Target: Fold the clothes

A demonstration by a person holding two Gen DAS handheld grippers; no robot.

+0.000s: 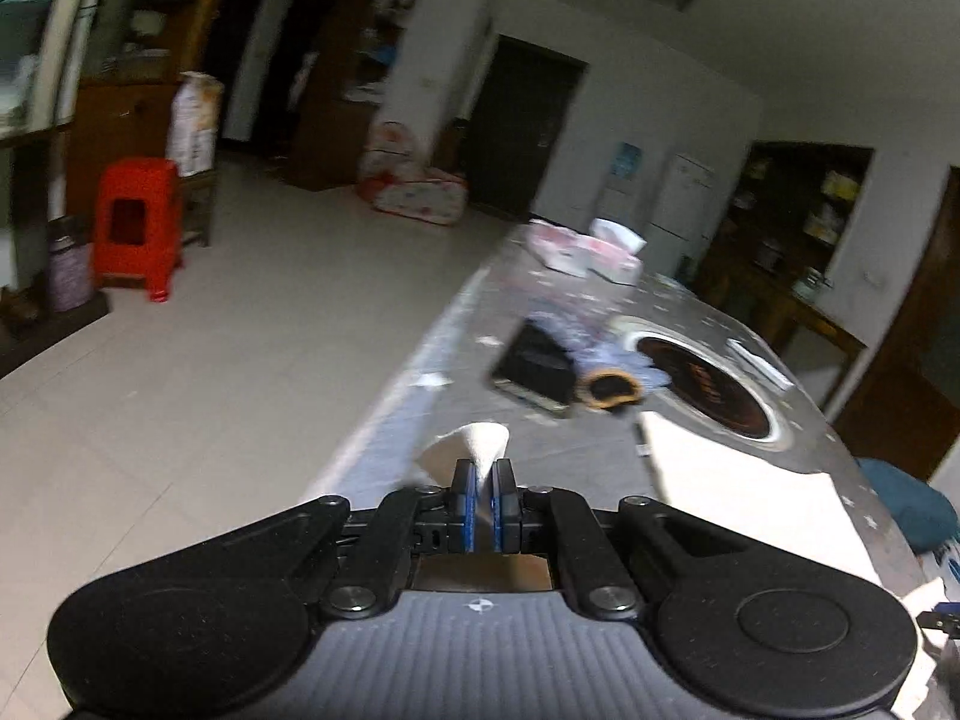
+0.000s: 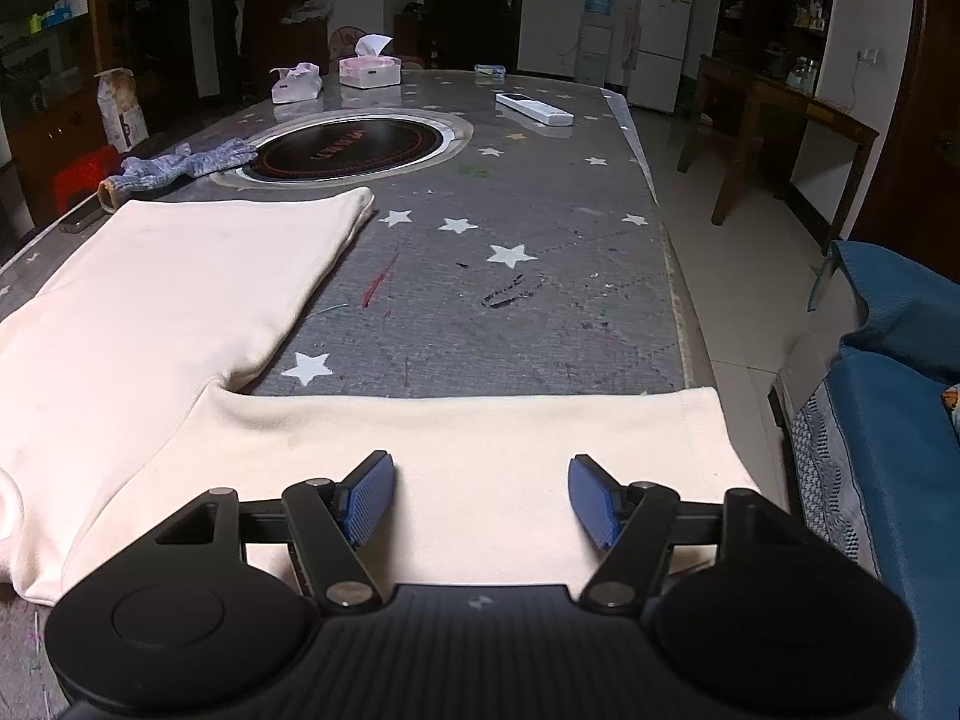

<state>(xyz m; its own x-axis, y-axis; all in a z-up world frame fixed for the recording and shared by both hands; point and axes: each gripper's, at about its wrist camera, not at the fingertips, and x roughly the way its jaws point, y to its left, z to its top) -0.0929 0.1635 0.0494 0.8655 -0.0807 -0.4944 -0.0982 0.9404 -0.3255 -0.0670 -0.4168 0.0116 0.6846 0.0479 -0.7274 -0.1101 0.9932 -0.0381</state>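
Home dining room, table [image 2: 540, 300] with hotplate [image 2: 360, 147], fridge [image 2: 663, 42]

A long grey table with white stars [image 2: 540, 300] holds a cream cloth garment [image 2: 180, 312] spread flat. Near its far end lie a round black cooker plate [image 2: 360, 147], blue-grey knit gloves [image 2: 186, 163], a white remote [image 2: 534, 108] and two pink tissue packs [image 2: 369, 71].

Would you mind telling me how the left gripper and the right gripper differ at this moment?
The left gripper is shut, pinching a corner of the cream garment; the right gripper is open, holding nothing. The left is lifted off the table; the right hovers over the garment's sleeve. Both have blue pads.
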